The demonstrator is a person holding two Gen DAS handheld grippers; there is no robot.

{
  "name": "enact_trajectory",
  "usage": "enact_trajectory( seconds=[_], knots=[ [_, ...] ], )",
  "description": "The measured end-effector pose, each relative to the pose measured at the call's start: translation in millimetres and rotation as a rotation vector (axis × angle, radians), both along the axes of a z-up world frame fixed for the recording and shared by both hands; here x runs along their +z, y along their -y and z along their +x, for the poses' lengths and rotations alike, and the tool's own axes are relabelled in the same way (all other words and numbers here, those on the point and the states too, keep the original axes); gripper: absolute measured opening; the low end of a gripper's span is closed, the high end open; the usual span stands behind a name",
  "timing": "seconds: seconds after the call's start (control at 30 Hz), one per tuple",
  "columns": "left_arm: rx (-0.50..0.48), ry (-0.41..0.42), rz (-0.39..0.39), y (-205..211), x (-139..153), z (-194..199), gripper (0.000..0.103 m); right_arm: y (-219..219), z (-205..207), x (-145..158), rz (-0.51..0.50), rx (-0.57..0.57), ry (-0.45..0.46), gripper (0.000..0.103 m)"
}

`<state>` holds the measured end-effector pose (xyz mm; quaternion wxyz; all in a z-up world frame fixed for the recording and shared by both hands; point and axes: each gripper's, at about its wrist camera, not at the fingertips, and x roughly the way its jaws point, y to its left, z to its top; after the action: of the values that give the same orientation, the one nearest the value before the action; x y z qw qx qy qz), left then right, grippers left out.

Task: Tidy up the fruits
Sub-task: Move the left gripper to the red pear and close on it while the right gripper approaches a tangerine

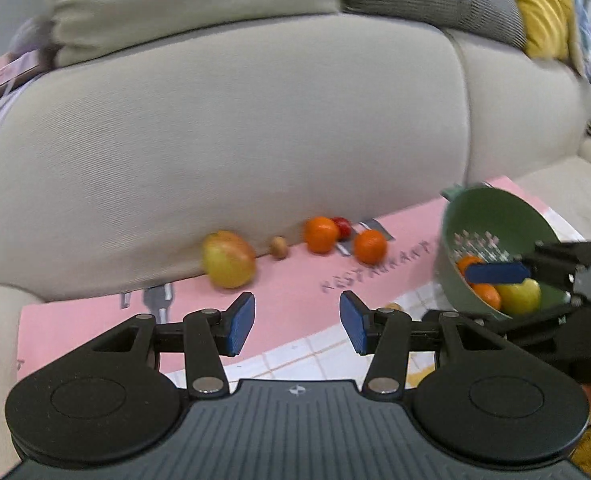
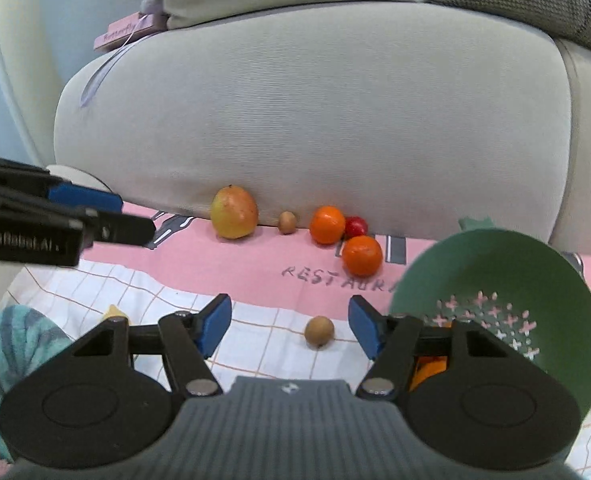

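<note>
Fruits lie on a pink mat (image 2: 231, 268) along the sofa's base: a yellow-red mango (image 2: 234, 211), a small brown fruit (image 2: 287, 222), two oranges (image 2: 327, 224) (image 2: 362, 255) and a red fruit (image 2: 356, 226). Another small brown fruit (image 2: 319, 331) lies just ahead of my open, empty right gripper (image 2: 290, 328). A green colander bowl (image 2: 535, 280) on the right holds oranges and a yellow fruit (image 1: 519, 295). My left gripper (image 1: 297, 322) is open and empty, a little short of the mango (image 1: 228, 259). The right gripper's finger (image 1: 495, 273) shows at the bowl in the left wrist view.
A grey sofa cushion (image 2: 315, 112) rises right behind the fruit row. A pink book (image 2: 123, 34) lies on the sofa's top left. A teal striped cloth (image 2: 11, 344) is at the lower left. A white checked part of the mat (image 2: 135, 296) lies in front.
</note>
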<state>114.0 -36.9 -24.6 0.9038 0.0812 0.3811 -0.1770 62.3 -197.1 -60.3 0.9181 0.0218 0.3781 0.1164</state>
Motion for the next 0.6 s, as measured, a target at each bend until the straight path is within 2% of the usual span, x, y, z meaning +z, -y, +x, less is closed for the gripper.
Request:
enact_trajectory(
  seconds=[0.23,0.47,0.6],
  knots=[
    [0.064,0.002,-0.035,-16.0,-16.0,14.1,0.060,-16.9,25.5,-13.5,-0.042,-0.003,-0.026,0.063],
    [0.088,-0.015,-0.041,-15.0,-33.9,36.7,0.061,-33.9,58.6,-31.5,-0.228,-0.008,0.002,0.063],
    [0.098,-0.030,-0.044,-18.9,-44.2,54.3,0.061,-36.5,79.6,-41.4,-0.285,-0.012,0.007,0.061]
  ],
)
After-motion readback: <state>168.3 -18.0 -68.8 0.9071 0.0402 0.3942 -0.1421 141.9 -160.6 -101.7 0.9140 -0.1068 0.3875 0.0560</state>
